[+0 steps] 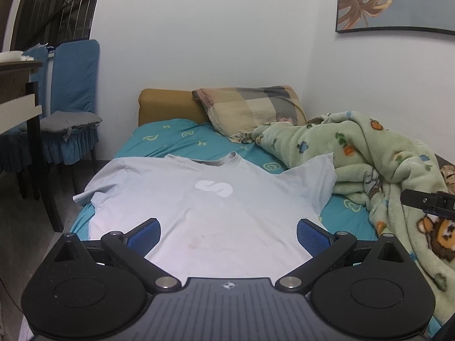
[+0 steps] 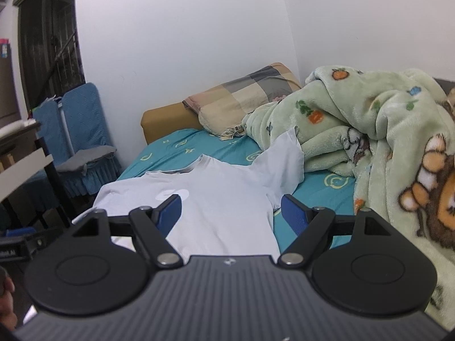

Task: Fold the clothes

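1. Clearly, the left gripper is held with its blue pads spread wide over the lower part of the T-shirt, and nothing is gripped.
2. Likewise, the right gripper is held spread apart and empty above the shirt's right side.
3. The T-shirt is laid flat, front up, on the bed, its left sleeve at the bed's left edge and its right sleeve lifted against the green blanket.
4. No fold is seen; the task is judged barely begun, every fold remaining.
5. No containers are visible.
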Available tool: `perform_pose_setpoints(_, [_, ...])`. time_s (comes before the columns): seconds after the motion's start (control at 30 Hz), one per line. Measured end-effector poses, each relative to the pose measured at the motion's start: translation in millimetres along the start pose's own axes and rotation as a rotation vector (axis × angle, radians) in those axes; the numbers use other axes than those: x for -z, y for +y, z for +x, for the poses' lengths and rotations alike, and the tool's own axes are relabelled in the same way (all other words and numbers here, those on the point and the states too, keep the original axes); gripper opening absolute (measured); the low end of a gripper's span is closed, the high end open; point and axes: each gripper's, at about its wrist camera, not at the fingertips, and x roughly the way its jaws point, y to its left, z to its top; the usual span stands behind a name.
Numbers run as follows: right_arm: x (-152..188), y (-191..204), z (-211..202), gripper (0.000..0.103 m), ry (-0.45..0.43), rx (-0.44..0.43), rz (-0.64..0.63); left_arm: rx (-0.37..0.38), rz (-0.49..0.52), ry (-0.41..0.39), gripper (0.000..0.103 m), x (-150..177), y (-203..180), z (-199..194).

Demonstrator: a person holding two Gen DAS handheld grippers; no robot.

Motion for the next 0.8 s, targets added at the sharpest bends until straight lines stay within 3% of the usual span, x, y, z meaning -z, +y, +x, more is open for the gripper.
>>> perform_pose_setpoints(0.17, [-14.7,-15.2,45.7,0.079,0.053,-0.069,0.187,-0.020,-0.037,0.022,0.103,1.9,6.5,3.8])
perform_pose_setpoints(0.33, [-22.3,-53.5,136.6,0.079,0.147,-0.082,0.449,-0.051,-0.046,0.047,0.103,7.3,11.9,12.2])
perform_pose_setpoints(0.57, [28.4,-132.4,256.4,0.079,0.220,-0.076,0.776,-0.108,-0.054,0.075,0.103,16.3,21.9,33.9])
perform_pose_setpoints(0.73, [50.8,-155.8,315.8,0.078,0.211,-0.039,0.802,-0.128,-0.063,0.075,0.103,15.9,34.5,59.1])
perform_pose_setpoints(0.8, [49.7,-156.1,334.9,0.065,0.172,-0.020,0.735,-0.137,-0.051,0.062,0.103,16.1,39.8,71.5])
